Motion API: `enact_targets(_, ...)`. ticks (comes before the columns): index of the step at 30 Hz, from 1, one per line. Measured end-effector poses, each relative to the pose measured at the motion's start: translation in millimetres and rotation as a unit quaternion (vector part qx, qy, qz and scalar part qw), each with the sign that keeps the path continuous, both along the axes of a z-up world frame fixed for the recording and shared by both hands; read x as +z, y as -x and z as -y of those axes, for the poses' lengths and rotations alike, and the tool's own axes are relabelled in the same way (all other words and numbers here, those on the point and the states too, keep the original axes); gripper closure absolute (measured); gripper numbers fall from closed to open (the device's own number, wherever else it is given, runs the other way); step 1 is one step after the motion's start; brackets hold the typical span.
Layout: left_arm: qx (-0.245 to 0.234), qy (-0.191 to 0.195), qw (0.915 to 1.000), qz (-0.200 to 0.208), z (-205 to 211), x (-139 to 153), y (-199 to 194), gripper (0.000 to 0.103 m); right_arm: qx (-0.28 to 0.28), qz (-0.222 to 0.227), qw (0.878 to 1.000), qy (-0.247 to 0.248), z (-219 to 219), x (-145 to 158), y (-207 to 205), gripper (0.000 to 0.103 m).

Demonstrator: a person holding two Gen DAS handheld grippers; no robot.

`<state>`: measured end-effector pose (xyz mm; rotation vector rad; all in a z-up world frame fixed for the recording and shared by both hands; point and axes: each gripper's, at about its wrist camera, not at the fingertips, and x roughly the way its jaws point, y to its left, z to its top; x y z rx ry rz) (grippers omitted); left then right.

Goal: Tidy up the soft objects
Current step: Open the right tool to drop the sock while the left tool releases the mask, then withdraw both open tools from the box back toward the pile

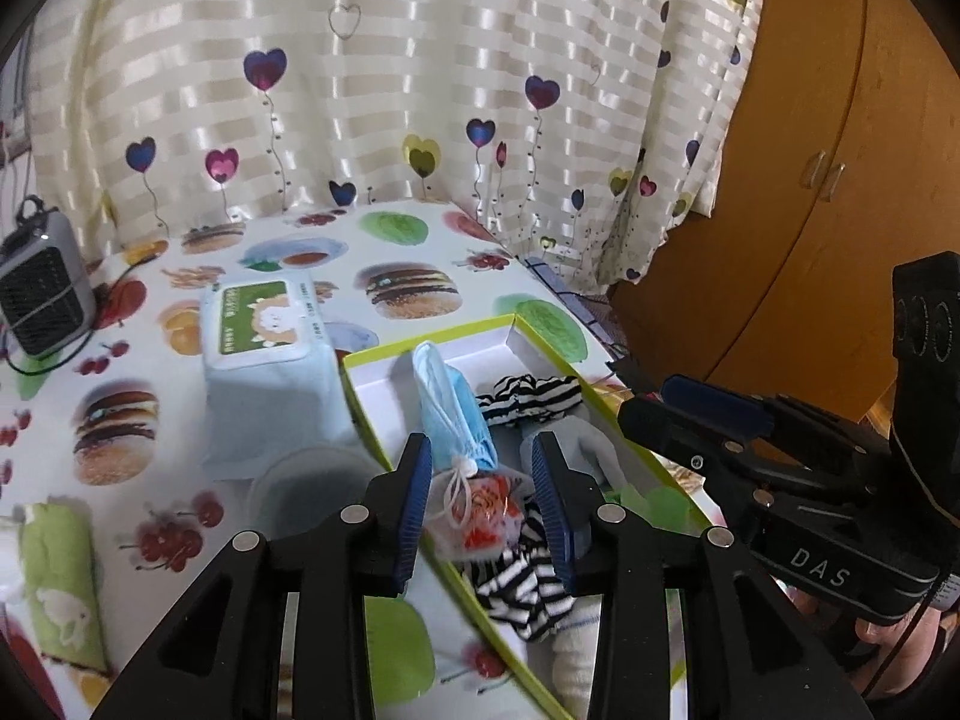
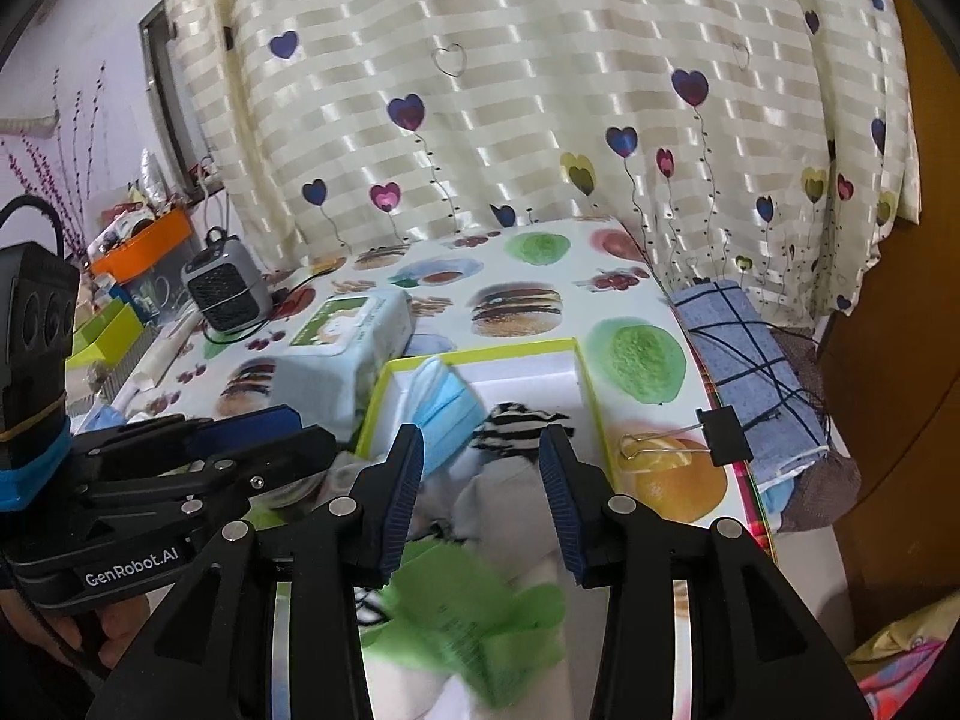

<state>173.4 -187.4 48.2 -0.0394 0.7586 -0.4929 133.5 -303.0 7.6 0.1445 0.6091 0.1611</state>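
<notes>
A green-rimmed white box (image 1: 432,342) lies on the table and holds soft things: a blue face mask (image 1: 450,414), a black-and-white striped cloth (image 1: 528,396), a grey cloth (image 1: 591,444) and a small orange-patterned sachet (image 1: 486,516). My left gripper (image 1: 489,507) is open, with its fingers on either side of the sachet above the box's near end. My right gripper (image 2: 480,498) is open over the box (image 2: 480,357), above the grey cloth (image 2: 498,498) and a green cloth (image 2: 468,618). The mask (image 2: 444,408) and striped cloth (image 2: 516,420) lie ahead of it.
A wet-wipes pack (image 1: 270,360) lies left of the box, with a small grey heater (image 1: 42,294) at far left. A green rolled towel (image 1: 60,588) lies near left. A folded blue cloth (image 2: 744,372) and a binder clip (image 2: 720,435) sit at the table's right edge. Curtain behind.
</notes>
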Motion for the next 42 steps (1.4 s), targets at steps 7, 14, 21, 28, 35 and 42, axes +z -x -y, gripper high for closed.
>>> enact_targets(7, 0.01, 0.006, 0.9998, 0.015, -23.0, 13.0, 30.3, 0.07, 0.02, 0.01, 1.0, 0.013, -24.7, 8.4, 25.4, 0.061)
enact_targets(14, 0.025, 0.009, 0.9994, 0.022, -44.3, 20.0, 52.0, 0.07, 0.039, 0.023, 0.999, 0.027, -48.4, 18.9, 45.1, 0.061)
enact_targets(21, 0.039, 0.01, 0.9988, 0.027, -63.4, 19.9, 68.6, 0.07, 0.056, 0.027, 0.997, 0.036, -67.5, 22.0, 55.0, 0.061)
enact_targets(28, 0.062, 0.012, 0.9979, 0.018, -85.5, 10.3, 76.3, 0.07, 0.077, 0.026, 0.996, 0.033, -83.2, 19.1, 57.7, 0.059)
enact_targets(35, 0.081, 0.014, 0.9966, 0.009, -102.3, 1.5, 78.5, 0.07, 0.098, 0.022, 0.994, 0.032, -99.5, 15.6, 55.7, 0.057)
enact_targets(42, 0.1, 0.015, 0.9949, 0.001, -121.3, -6.1, 78.2, 0.07, 0.113, 0.014, 0.993, 0.033, -112.7, 12.2, 52.5, 0.057)
